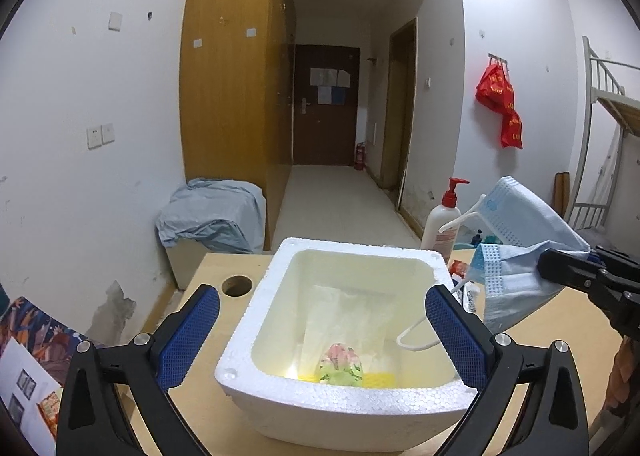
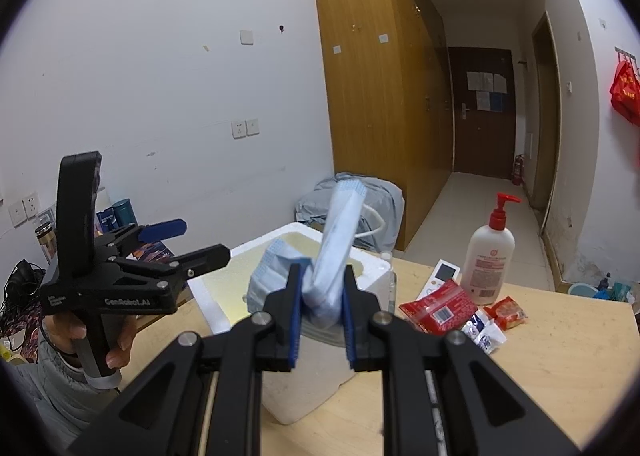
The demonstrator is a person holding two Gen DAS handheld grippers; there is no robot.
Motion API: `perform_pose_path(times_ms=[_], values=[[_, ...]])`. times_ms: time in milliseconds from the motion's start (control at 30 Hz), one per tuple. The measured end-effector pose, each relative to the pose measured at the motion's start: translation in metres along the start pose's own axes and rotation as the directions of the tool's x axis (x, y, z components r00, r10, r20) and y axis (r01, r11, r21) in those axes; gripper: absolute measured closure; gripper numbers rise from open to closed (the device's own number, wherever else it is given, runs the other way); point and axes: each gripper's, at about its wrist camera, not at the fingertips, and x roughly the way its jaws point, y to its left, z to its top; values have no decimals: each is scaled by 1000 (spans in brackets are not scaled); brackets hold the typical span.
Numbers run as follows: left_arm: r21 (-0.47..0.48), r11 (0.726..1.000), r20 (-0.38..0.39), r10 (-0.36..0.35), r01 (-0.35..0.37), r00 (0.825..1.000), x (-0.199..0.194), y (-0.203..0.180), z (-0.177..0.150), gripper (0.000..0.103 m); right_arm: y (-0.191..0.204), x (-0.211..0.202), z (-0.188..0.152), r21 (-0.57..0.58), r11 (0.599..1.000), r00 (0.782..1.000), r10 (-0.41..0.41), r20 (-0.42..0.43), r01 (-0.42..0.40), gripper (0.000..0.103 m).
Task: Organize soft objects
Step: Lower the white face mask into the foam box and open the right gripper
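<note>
A white foam box [image 1: 276, 296] [image 2: 208, 288] stands on the wooden table. Inside it lies a clear plastic bag with a pink and green item [image 1: 342, 364]. My left gripper [image 1: 322, 296] [image 2: 200, 240] is open wide, one finger on each side of the box's near end, nothing between the pads. A person's hand holds its handle. My right gripper [image 2: 322, 276] [image 1: 560, 264] is shut on a bunch of blue face masks [image 2: 340, 224] [image 1: 520, 224], held above the box's right rim. White ear loops dangle from the masks.
A white pump bottle with a red top [image 2: 490, 256] [image 1: 442, 224] stands behind the box. Red snack packets [image 2: 436, 306], an orange packet [image 2: 506, 312], small white sachets [image 2: 484, 332] and a white remote [image 2: 444, 270] lie on the table [image 2: 560, 356]. A round hole [image 1: 237, 285] is left of the box.
</note>
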Motion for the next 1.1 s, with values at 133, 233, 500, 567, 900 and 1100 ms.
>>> perform_pose_path(times_ms=[133, 233, 500, 567, 900, 1100], values=[[5, 1000, 6, 0, 0, 1000, -4, -2, -1, 0, 0, -1, 0, -1, 1000, 1000, 3, 3, -3, 82], [3, 1000, 9, -1, 1, 1000, -7, -3, -1, 0, 0, -1, -1, -1, 1000, 1000, 3, 4, -3, 82], [13, 1000, 29, 2, -3, 1000, -22, -2, -2, 0, 3, 3, 1, -3, 1000, 1000, 11, 0, -11, 82], [18, 1000, 41, 14, -15, 999, -28, -2, -3, 0, 4, 6, 2, -4, 1000, 1000, 16, -4, -16, 82], [-1, 999, 55, 52, -53, 997, -44, 13, -4, 0, 21, 28, 7, -41, 997, 997, 68, -33, -69, 82], [-24, 995, 62, 98, -97, 993, -56, 26, -9, 0, 34, 44, 9, -65, 993, 994, 95, -53, -98, 82]])
